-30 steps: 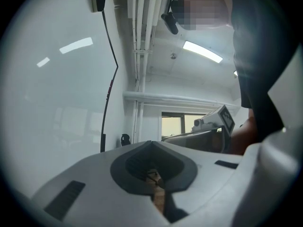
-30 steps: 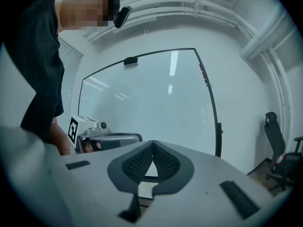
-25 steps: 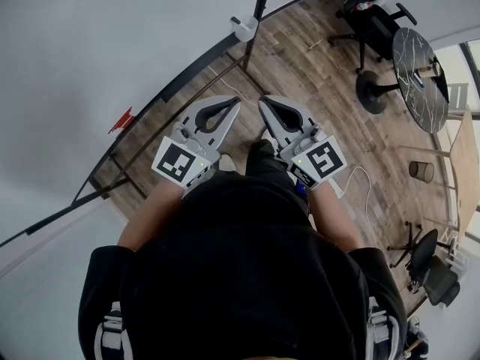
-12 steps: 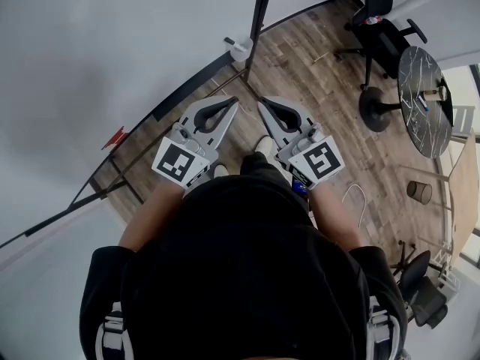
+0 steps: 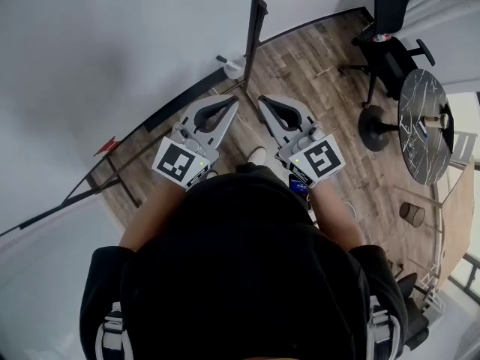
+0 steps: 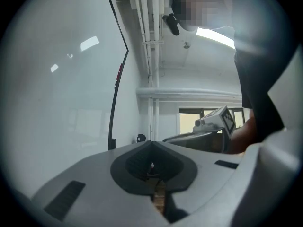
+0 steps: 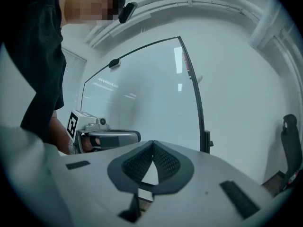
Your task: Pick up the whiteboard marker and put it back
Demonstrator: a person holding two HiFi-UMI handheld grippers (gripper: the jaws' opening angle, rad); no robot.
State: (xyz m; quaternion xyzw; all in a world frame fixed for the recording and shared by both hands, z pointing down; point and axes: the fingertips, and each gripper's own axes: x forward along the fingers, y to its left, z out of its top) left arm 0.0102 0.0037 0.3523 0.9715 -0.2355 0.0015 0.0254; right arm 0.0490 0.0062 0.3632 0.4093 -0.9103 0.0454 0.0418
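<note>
Head view first, since the whiteboard marker can't really be picked out anywhere: it's too small to tell. Two candidates are spotted by the whiteboard (image 5: 112, 51). One is a little white holder (image 5: 234, 67) on the black stand post (image 5: 253, 21), with a dark bit sticking out of it. The other is a small red thing (image 5: 110, 142) on the board's dark frame. Which one is the marker, if either, can't be told. It's definitely not held, though. The left hand-held gripper (image 5: 232, 102) is seen with its jaws pressed together at the tips and nothing in the gap, same story in the left gripper view (image 6: 151, 143). The right hand-held gripper (image 5: 263, 100) is closed up and empty too, as confirmed in the right gripper view (image 7: 152, 143). Both are held side by side, pointed toward the board, with the tips near each other but apart. A white shoe (image 5: 257, 154) is seen below them on the wooden floor (image 5: 315, 66). Further off to the right, an office chair (image 5: 390, 21) and a round dark counter (image 5: 424, 141) with a few small bits on it are parked.
</note>
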